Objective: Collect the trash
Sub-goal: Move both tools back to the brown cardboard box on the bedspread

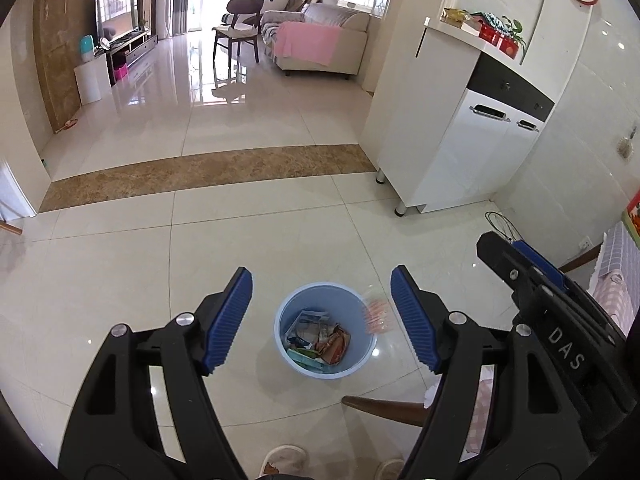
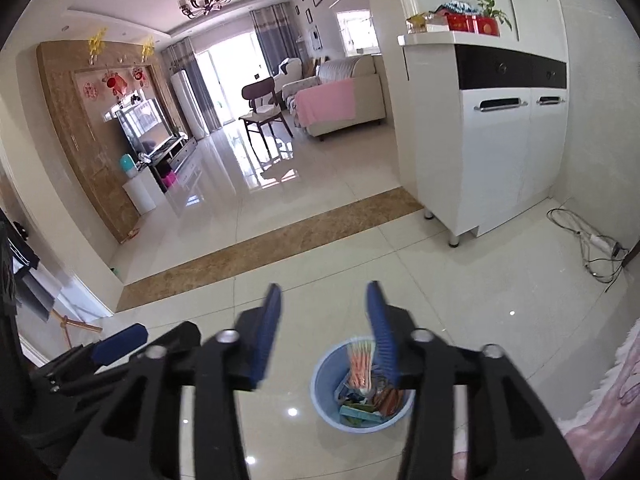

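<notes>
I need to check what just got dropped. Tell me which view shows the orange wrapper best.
The right wrist view: the orange wrapper shows its stripes over the blue bin, just below the open right gripper. The left wrist view gives only a blurred orange smear at the bin's rim.

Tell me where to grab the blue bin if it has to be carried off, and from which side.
Grip the bin by its rim, from above, one finger inside and one outside the wall. It stands upright and open-topped on the floor; the body looks too wide for the jaws. Take the left rim, clear of the blurred orange wrapper at the right edge.
</notes>
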Demonstrator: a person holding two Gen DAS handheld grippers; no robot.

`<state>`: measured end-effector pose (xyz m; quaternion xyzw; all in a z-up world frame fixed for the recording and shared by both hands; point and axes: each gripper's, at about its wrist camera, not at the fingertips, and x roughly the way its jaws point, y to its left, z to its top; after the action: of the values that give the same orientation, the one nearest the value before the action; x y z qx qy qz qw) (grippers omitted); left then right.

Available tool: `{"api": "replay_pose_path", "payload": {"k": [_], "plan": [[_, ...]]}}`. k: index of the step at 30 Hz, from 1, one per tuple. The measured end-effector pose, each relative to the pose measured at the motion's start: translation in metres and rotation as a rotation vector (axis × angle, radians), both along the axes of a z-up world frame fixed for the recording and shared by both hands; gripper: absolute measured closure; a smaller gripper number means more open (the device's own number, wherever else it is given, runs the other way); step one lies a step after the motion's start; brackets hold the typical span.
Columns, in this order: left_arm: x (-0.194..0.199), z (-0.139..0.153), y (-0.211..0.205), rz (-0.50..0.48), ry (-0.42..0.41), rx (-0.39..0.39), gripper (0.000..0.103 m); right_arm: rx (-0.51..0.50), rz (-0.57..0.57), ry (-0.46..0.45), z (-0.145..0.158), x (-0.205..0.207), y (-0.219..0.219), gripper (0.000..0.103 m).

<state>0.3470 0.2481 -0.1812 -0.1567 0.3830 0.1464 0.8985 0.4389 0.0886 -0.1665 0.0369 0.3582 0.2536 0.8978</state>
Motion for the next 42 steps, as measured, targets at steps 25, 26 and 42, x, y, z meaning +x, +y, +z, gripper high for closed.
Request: {"api": "replay_pose_path", "payload": {"k": [25,26,42], "plan": [[-0.099,0.112,-0.116,-0.168,-0.231,0.088,0.029,0.057,-0.188,-0.174,0.102,-0.137,-0.142,0.052],[-0.107,0.117,-0.126,-0.184,-0.245,0.099,0.028,0.065,-0.200,-0.187,0.107,-0.146,-0.151,0.051],[-0.181,0.145,-0.290,-0.499,-0.334,0.158,0.025,0.079,-0.468,-0.282,0.134,-0.274,-0.315,0.048]]}}
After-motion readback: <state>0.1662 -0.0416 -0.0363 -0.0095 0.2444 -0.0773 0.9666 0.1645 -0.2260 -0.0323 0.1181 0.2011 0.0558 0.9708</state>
